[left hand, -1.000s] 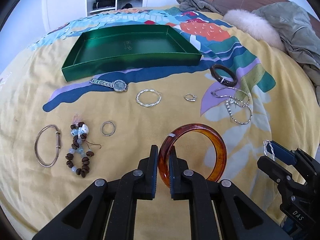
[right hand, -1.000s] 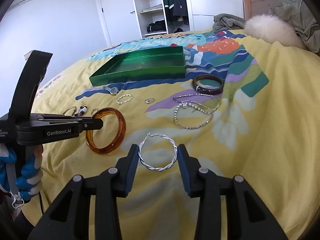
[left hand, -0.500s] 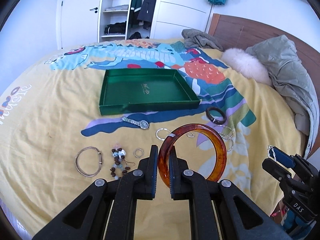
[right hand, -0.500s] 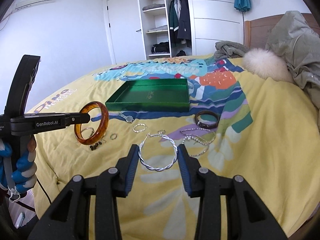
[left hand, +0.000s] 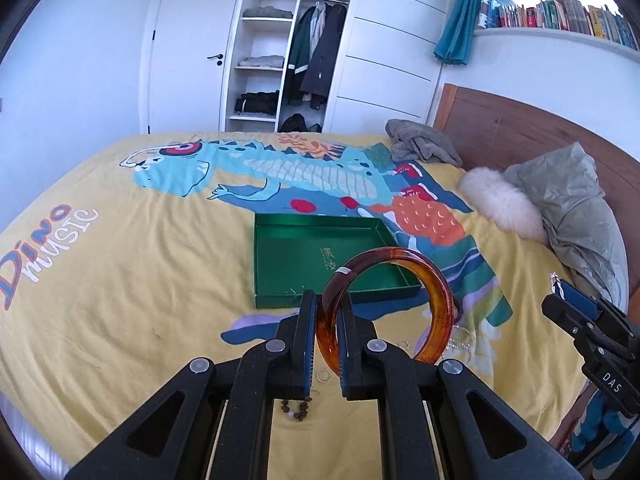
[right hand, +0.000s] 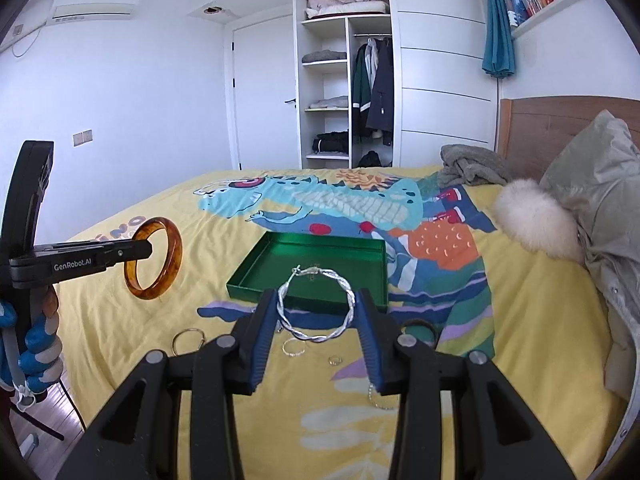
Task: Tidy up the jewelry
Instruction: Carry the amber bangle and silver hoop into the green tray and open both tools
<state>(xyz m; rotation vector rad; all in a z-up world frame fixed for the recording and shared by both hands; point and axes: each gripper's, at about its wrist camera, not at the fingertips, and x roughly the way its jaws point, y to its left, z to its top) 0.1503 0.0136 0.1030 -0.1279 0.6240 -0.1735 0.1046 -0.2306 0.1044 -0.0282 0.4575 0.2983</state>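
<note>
My left tool (left hand: 325, 332) is clamped on the rim of the amber bangle (left hand: 434, 296), its two fingers pinching the near-left part of the ring so the bangle stands on edge above the bed (left hand: 120, 280); from the right wrist view the same amber bangle (right hand: 154, 258) hangs in the air at the tip of that left tool (right hand: 146, 249), well off the yellow dinosaur bedspread (right hand: 520, 312). Straight beyond it lies the green tray (left hand: 280, 264), open side up on the bedspread, with gold characters printed on its floor. Under and between my left tool's fingers I can make out a small ring (left hand: 323, 376) and a beaded bracelet (left hand: 296, 407) lying on the cover. Moving right, my right tool (right hand: 316, 320) grips the twisted silver hoop (right hand: 316, 304) across its width, one finger on each side, holding it up in front of the near wall of the green tray (right hand: 360, 256). Below it on the bed rest a thin gold bangle (right hand: 188, 338), a small silver ring (right hand: 294, 347), a tiny ring (right hand: 335, 359), a dark bangle (right hand: 418, 326) partly hidden by my right finger, and a bit of sparkly chain (right hand: 378, 398). Farther right sit a white fur pillow (right hand: 532, 222) and a grey-green jacket (right hand: 604, 200).
</note>
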